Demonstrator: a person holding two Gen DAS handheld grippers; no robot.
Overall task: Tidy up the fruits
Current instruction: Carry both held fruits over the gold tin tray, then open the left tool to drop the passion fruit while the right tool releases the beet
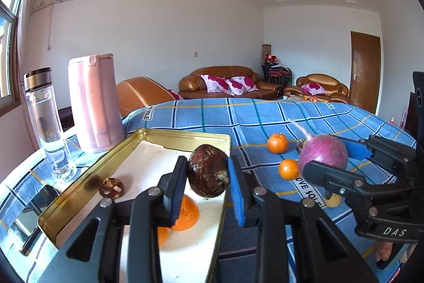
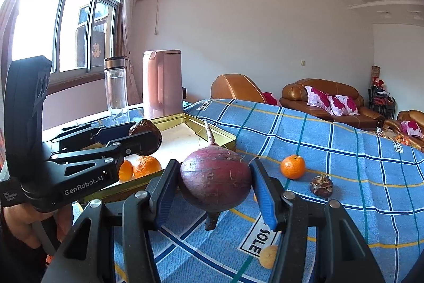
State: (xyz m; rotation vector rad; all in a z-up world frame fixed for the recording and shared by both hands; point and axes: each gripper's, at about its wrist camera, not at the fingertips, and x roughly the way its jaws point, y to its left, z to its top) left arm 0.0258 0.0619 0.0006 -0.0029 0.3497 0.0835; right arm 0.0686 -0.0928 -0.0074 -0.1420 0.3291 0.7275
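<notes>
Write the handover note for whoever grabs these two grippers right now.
Left gripper: shut on a dark brown fruit, held above the gold tray.
Right gripper: shut on the purple radish, off the blue checked cloth, beside the tray.
Done: two oranges and a small brown fruit lie in the tray.
Left: set down both held items; still on the cloth are two oranges, a small brown fruit and a yellowish piece.

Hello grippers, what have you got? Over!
Left gripper shut on brown chestnut above gold tray. Right gripper shut on purple radish over the blue cloth. Nothing in the way.
</notes>
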